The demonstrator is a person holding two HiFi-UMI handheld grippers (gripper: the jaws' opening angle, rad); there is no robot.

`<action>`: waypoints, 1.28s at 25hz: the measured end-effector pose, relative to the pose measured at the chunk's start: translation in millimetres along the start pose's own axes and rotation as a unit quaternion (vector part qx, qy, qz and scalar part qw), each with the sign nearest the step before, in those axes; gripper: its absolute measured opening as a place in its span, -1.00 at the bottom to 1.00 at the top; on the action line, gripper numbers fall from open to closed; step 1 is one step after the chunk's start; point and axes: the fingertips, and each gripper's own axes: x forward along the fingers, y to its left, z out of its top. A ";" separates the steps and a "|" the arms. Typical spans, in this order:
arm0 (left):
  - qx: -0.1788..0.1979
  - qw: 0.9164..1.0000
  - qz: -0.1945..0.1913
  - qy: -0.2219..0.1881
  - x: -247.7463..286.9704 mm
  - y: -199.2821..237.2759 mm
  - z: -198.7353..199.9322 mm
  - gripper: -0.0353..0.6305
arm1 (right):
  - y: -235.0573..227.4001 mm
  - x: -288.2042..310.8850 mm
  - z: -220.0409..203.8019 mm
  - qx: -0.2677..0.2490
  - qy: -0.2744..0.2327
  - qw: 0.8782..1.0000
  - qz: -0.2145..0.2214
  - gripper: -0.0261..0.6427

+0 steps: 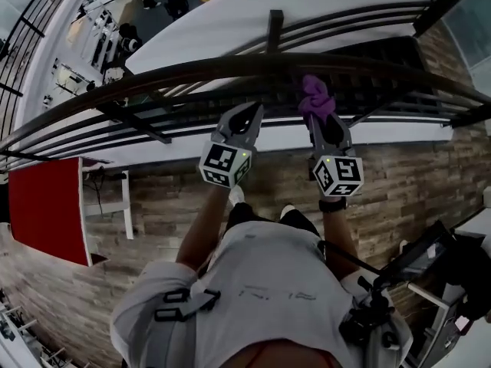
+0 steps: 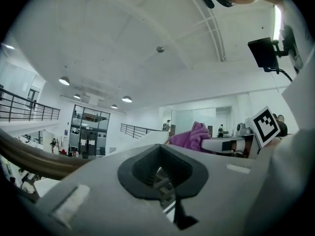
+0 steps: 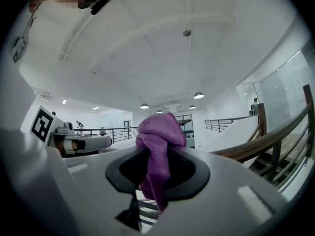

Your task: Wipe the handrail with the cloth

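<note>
Our right gripper (image 1: 322,123) clamps a bunched purple microfibre cloth (image 1: 314,98), which sticks out past its jaw tips. The cloth sits right at the dark curved handrail (image 1: 176,73) ahead of that gripper; we cannot tell whether cloth and rail touch. Our left gripper (image 1: 247,115), just beside the right one, has its jaws closed together on nothing, tips near the same rail.

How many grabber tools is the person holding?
2. The left tool is empty by the handrail; the right tool, beside it, grips the purple cloth. No others show.
</note>
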 end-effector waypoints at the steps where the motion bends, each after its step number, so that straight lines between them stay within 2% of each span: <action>1: 0.005 1.000 0.002 -0.002 -5.8 -11.9 4.6 -0.89 | -0.1 -11.4 4.1 0.002 -0.007 1.000 0.002 -0.63; 5: 0.018 0.999 0.037 -0.007 -43.2 -59.6 13.4 -0.89 | 12.2 -57.0 8.0 0.011 -0.024 0.999 0.031 -0.63; 9: -0.003 0.996 0.088 0.005 -82.7 -101.8 -5.4 -0.89 | 29.7 -99.1 -13.6 0.004 -0.003 0.998 0.065 -0.63; 13: -0.020 0.995 0.099 0.028 -107.7 -142.3 -26.1 -0.89 | 53.4 -131.0 -27.8 0.006 0.021 0.995 0.093 -0.63; 16: -0.005 0.995 0.100 0.018 -121.6 -159.1 -11.6 -0.89 | 77.1 -150.4 -11.6 -0.013 0.007 0.992 0.123 -0.63; 20: 0.018 0.996 0.092 0.001 -128.8 -163.5 8.7 -0.89 | 79.9 -163.7 14.1 -0.031 -0.029 0.992 0.116 -0.63; 26: 0.031 0.996 0.085 0.002 -155.6 -152.3 11.7 -0.89 | 75.7 -165.2 19.7 -0.013 -0.044 0.996 0.076 -0.63; 32: 0.017 0.994 0.105 0.006 -196.1 -117.3 6.5 -0.89 | 113.2 -158.5 8.0 -0.003 -0.032 0.996 0.080 -0.63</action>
